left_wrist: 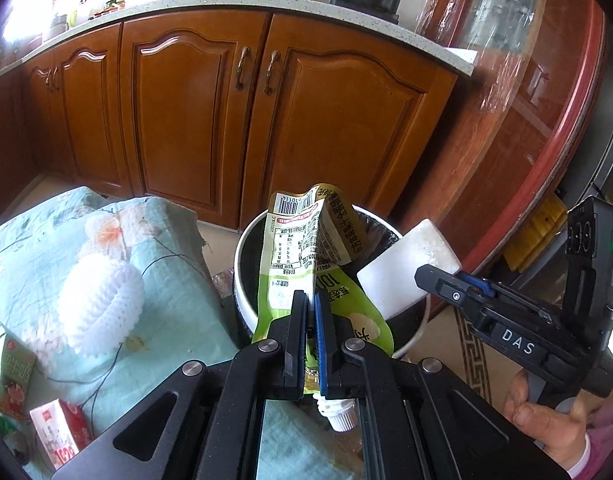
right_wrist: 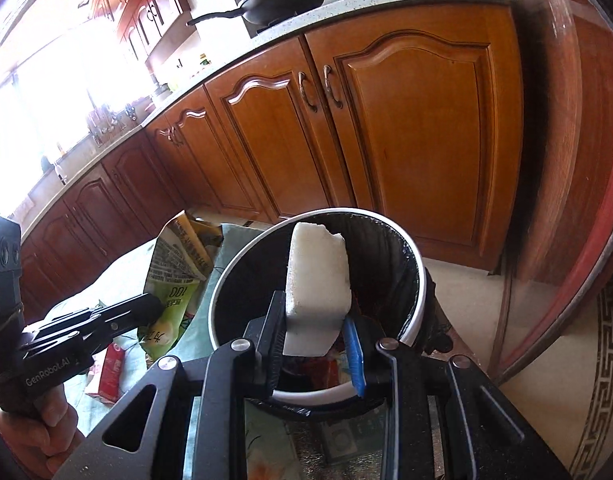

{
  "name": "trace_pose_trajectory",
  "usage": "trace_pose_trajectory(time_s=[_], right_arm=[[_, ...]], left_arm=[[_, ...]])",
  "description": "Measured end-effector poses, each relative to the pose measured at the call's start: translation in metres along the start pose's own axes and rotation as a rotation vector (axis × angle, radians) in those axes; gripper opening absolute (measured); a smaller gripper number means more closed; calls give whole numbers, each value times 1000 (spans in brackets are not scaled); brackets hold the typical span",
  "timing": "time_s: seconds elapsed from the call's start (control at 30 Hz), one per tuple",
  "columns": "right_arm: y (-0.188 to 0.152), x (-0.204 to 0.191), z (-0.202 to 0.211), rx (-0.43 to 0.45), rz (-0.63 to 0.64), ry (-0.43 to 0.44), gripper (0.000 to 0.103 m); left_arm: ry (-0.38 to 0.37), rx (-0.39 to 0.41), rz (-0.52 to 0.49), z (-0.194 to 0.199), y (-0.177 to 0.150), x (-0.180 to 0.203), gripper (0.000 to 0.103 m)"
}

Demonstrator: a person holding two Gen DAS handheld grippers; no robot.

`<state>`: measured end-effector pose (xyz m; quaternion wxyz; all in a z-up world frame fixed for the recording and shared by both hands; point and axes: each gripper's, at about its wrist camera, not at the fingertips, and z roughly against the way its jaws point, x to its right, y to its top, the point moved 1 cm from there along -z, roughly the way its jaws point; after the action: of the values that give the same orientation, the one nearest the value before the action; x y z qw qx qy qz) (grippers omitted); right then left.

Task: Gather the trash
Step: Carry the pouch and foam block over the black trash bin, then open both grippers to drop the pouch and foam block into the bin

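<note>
My left gripper (left_wrist: pixel 311 300) is shut on a crumpled green drink pouch (left_wrist: pixel 302 248) with a white spout, held at the near left rim of the trash bin (left_wrist: pixel 242 248), a white bin with a black liner. My right gripper (right_wrist: pixel 316 312) is shut on a white foam block (right_wrist: pixel 318 276) and holds it over the bin's opening (right_wrist: pixel 422 292). The foam block (left_wrist: pixel 406 268) and right gripper (left_wrist: pixel 454 288) also show in the left wrist view at the bin's right side. The pouch (right_wrist: pixel 174 280) and left gripper (right_wrist: pixel 146 308) show left of the bin in the right wrist view.
A table with a light blue floral cloth (left_wrist: pixel 166 256) lies left of the bin, holding a white foam fruit net (left_wrist: pixel 102 304) and red cartons (left_wrist: pixel 62 432). Wooden kitchen cabinets (left_wrist: pixel 234 120) stand behind. A round red-rimmed table edge (left_wrist: pixel 554 140) curves at the right.
</note>
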<state>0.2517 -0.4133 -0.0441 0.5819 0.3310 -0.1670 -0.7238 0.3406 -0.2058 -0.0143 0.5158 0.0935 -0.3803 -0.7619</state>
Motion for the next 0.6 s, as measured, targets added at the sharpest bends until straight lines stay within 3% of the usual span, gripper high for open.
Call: trace_pose_trajectory(time_s=[0.6], right_arm=[[14, 24, -30, -58, -7, -31, 28]], left_arm=[[28, -82, -14, -76, 32, 8, 3]])
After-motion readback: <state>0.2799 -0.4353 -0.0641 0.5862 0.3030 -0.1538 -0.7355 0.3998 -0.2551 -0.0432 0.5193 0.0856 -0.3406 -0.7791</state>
